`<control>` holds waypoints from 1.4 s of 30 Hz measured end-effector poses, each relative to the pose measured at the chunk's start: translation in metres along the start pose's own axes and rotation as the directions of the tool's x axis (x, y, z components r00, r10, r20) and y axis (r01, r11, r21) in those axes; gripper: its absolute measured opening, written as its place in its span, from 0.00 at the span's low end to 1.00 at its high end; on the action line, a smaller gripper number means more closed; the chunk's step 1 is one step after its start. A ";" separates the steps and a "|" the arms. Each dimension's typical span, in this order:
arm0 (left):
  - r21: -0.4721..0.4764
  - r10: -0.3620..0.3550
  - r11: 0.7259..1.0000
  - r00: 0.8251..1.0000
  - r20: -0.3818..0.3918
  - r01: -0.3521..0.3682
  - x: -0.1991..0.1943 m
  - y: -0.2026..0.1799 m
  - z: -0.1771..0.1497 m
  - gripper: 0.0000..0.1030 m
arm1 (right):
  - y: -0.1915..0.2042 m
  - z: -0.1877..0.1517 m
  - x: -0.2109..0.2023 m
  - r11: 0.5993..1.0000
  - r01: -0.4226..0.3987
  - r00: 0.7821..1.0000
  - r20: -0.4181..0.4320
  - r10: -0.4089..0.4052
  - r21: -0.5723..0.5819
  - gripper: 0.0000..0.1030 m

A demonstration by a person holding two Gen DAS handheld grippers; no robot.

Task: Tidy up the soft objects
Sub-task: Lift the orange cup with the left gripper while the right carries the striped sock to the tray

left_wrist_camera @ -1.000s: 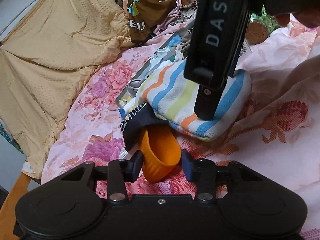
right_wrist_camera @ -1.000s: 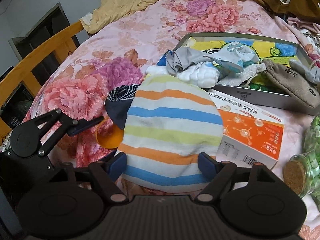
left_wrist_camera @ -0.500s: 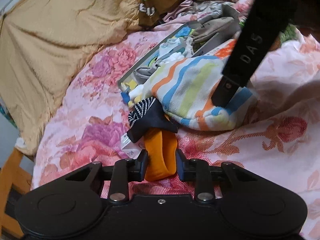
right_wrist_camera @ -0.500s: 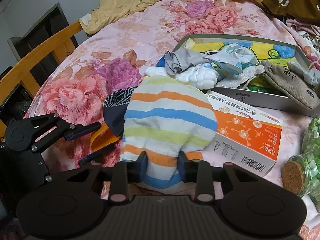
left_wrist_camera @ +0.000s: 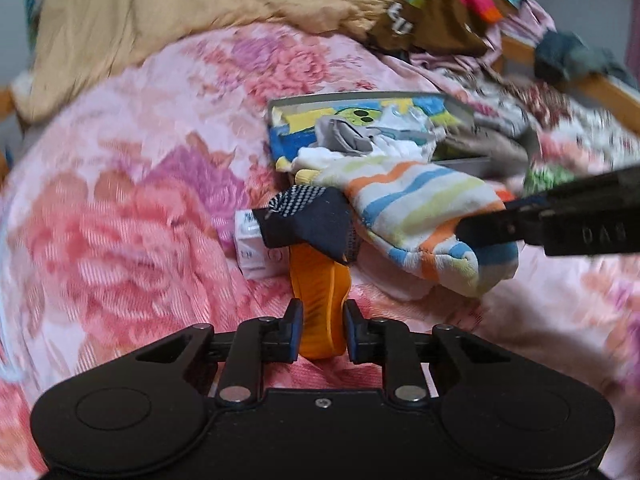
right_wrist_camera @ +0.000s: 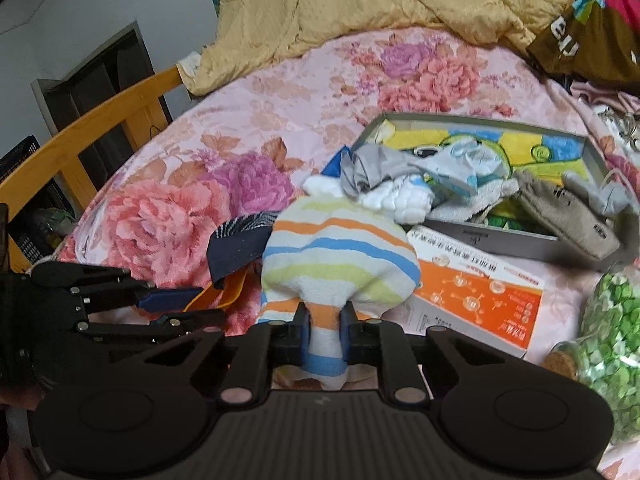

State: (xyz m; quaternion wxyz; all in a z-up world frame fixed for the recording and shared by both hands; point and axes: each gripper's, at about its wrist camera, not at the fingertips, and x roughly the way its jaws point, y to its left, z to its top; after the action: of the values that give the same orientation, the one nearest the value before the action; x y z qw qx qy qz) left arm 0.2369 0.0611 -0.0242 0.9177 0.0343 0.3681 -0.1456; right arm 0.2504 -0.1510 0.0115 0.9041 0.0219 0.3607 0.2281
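Note:
My left gripper (left_wrist_camera: 320,320) is closing, and its pads press the squashed orange soft piece (left_wrist_camera: 320,280), which is lifted a little off the floral bedspread. A dark blue dotted cloth (left_wrist_camera: 316,220) lies over the piece's far end. My right gripper (right_wrist_camera: 323,332) is closing too, pinching the near end of the striped towel cloth (right_wrist_camera: 336,252), which bunches between the pads. In the right wrist view the left gripper (right_wrist_camera: 188,308) comes in from the left beside the orange piece (right_wrist_camera: 228,288). Behind them, a grey tray (right_wrist_camera: 472,118) holds socks and small cloths.
An orange and white carton (right_wrist_camera: 472,292) lies partly under the striped cloth. A corked jar of green bits (right_wrist_camera: 612,320) stands at the right. A small white box (left_wrist_camera: 252,248) sits by the dark cloth. A yellow blanket (right_wrist_camera: 360,0) covers the far bed, and a wooden rail (right_wrist_camera: 100,120) runs along the left.
Both grippers closed: the left squeezed the orange piece flat, rolled and rose; the right pinched the striped cloth's near end into a bunch and lifted it slightly.

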 end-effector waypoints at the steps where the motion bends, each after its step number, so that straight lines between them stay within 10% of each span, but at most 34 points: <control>1: -0.031 -0.014 0.999 1.000 -0.003 0.014 -0.001 0.002 0.001 0.21 | 0.000 0.001 -0.003 1.000 -0.003 1.000 0.010 0.003 -0.001 0.16; 11: -0.335 -0.153 0.932 0.988 -0.023 0.136 -0.018 0.015 -0.006 0.15 | 0.000 0.005 -0.032 1.000 -0.024 0.995 0.095 0.024 -0.006 0.15; 27: -0.680 -0.349 0.673 0.936 0.054 0.290 -0.038 0.015 -0.029 0.14 | -0.012 -0.002 -0.078 0.997 -0.064 0.981 0.185 0.056 0.035 0.15; 34: -0.626 -0.382 0.672 0.909 0.166 0.396 -0.050 0.004 -0.017 0.14 | -0.025 -0.002 -0.097 0.996 -0.065 0.970 0.238 0.049 0.060 0.15; 42: -0.522 -0.342 0.754 0.917 0.205 0.398 -0.050 -0.008 0.001 0.14 | -0.042 -0.001 -0.110 0.995 -0.059 0.964 0.263 0.036 0.082 0.15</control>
State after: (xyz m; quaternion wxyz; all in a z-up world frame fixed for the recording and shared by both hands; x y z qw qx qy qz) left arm 0.2007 0.0656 0.0110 0.8572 -0.3134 0.3488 -0.2128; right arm 0.1964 -0.2356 0.0728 0.9361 0.1008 0.2478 0.2285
